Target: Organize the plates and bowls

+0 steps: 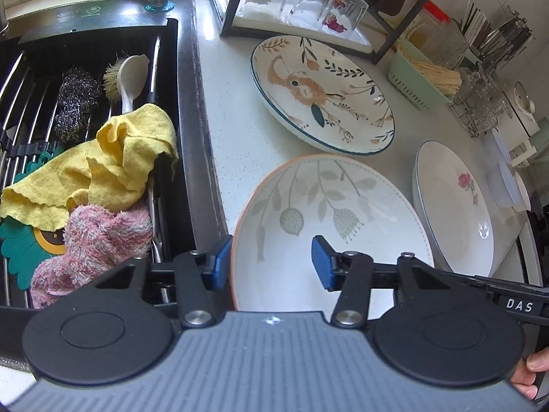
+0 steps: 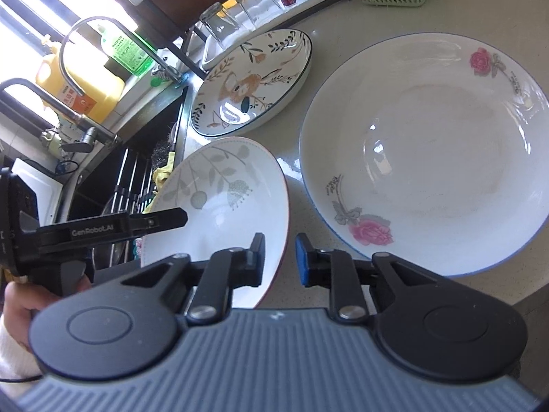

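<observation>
Three dishes lie on the pale counter (image 1: 236, 127), just right of the black sink (image 1: 185, 68). Largest is the rose plate (image 2: 429, 151), flat, at the right. Next, the rabbit plate (image 1: 322, 94) sits before the rack of upturned glasses (image 1: 308, 3). The leaf bowl (image 1: 329, 226) is tilted, nearest the sink edge. The left gripper (image 1: 271, 262) straddles its left rim, jaws apart; the right gripper (image 2: 280, 261) straddles its right rim, jaws narrowly apart, not visibly pinching. In the sink: a yellow cloth (image 1: 99, 168), pink cloth (image 1: 99, 237), scourer (image 1: 75, 103), brush (image 1: 128, 79).
</observation>
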`<state>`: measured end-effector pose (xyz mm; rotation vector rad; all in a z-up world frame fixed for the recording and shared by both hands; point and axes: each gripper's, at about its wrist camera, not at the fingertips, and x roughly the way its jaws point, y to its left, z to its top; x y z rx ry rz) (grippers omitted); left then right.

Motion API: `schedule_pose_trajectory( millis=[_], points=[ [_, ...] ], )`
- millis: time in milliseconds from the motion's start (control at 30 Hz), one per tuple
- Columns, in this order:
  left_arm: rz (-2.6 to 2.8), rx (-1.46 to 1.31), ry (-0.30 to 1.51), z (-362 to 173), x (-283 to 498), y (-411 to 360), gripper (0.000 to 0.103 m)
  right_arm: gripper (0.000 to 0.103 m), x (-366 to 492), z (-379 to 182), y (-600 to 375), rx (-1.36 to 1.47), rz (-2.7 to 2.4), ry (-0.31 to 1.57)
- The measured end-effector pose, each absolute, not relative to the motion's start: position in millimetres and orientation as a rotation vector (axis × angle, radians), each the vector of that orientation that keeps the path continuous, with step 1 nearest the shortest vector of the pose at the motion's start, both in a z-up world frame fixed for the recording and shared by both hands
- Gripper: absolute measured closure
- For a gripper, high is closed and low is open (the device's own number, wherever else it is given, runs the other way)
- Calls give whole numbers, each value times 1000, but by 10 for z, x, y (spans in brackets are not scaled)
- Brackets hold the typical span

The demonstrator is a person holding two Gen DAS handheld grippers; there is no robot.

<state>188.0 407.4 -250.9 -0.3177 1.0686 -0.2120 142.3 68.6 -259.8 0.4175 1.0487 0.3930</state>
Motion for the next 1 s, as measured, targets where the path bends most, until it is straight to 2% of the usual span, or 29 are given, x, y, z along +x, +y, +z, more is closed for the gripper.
schedule_pose_trajectory(
  millis=[167, 233, 533, 1000],
  points=[
    [-240, -357, 1073, -2535, 1956, 4105, 48, 86, 1490, -2704, 754, 432, 379, 1076],
    [-243, -354, 1069, -2556, 1976, 4094, 48, 90, 1489, -2718, 770, 423, 364, 1064],
    [-273, -381, 1082, -2552, 2058, 4167, 48, 89, 1492, -2711, 783, 455, 362, 1062],
    [-309, -402, 1080, -2047, 2029, 4234, 48, 89, 1456, -2325, 746, 526, 374, 1023]
  ],
)
